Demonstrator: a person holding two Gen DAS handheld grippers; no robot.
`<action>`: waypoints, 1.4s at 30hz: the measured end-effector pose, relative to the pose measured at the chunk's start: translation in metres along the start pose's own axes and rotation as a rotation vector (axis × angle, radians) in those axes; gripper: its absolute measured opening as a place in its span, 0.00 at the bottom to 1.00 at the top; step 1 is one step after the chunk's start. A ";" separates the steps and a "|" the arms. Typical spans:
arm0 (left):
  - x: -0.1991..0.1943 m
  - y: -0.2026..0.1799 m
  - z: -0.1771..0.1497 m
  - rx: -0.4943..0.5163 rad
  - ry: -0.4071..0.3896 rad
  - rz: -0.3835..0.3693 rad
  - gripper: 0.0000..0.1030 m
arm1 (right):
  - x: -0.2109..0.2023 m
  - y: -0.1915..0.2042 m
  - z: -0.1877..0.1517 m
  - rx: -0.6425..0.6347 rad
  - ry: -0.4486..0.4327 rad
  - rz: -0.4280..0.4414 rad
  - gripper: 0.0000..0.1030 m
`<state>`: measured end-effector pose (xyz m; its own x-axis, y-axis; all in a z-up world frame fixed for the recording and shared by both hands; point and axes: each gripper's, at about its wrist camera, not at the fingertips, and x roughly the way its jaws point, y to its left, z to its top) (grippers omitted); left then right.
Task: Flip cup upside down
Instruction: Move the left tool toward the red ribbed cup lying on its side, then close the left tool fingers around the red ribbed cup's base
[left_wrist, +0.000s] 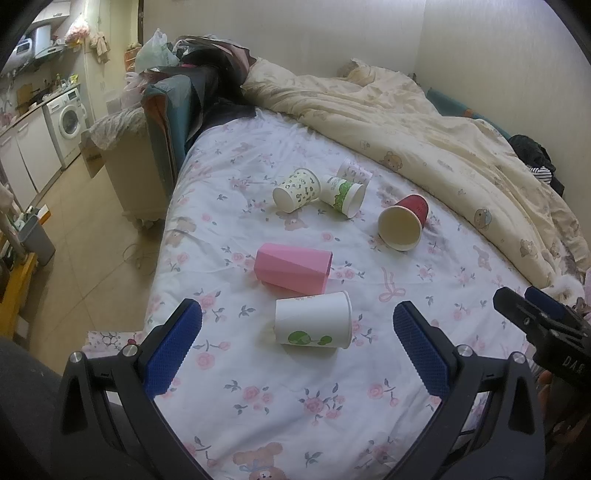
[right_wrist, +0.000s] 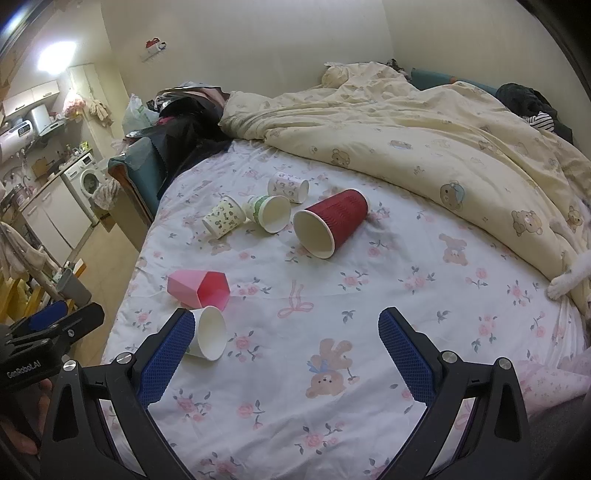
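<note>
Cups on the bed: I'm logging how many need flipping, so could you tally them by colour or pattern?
Pink faceted cup: 1
Red cup: 1
White cup with green leaf print: 1
White cup with green band: 1
Cream cup with dark speckled print: 1
White cup with pale print: 1
Total: 6, all lying on their sides.

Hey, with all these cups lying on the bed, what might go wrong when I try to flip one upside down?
1. The floral sheet covers soft bedding, so a flipped cup may tip over again.
2. The white paper cup lies close to the pink faceted cup; fingers closing on one may knock the other.
3. The paper cups look thin; a hard squeeze from the left gripper or right gripper may crush them.
</note>
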<state>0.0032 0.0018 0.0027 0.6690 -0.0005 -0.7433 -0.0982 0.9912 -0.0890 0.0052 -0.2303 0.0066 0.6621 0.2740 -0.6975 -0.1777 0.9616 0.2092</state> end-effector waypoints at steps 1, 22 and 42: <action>-0.001 0.001 0.001 -0.002 0.010 -0.010 0.99 | 0.000 0.000 0.001 0.003 0.004 0.001 0.99; 0.084 -0.092 0.108 0.146 0.154 -0.103 0.99 | 0.037 -0.077 0.090 0.106 0.073 -0.044 0.99; 0.271 -0.223 0.138 0.520 0.551 -0.122 0.99 | 0.125 -0.182 0.133 0.292 0.202 -0.109 0.99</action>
<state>0.3081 -0.2006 -0.0873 0.1749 -0.0449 -0.9836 0.4036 0.9145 0.0300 0.2168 -0.3735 -0.0276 0.5037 0.1960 -0.8414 0.1201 0.9486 0.2928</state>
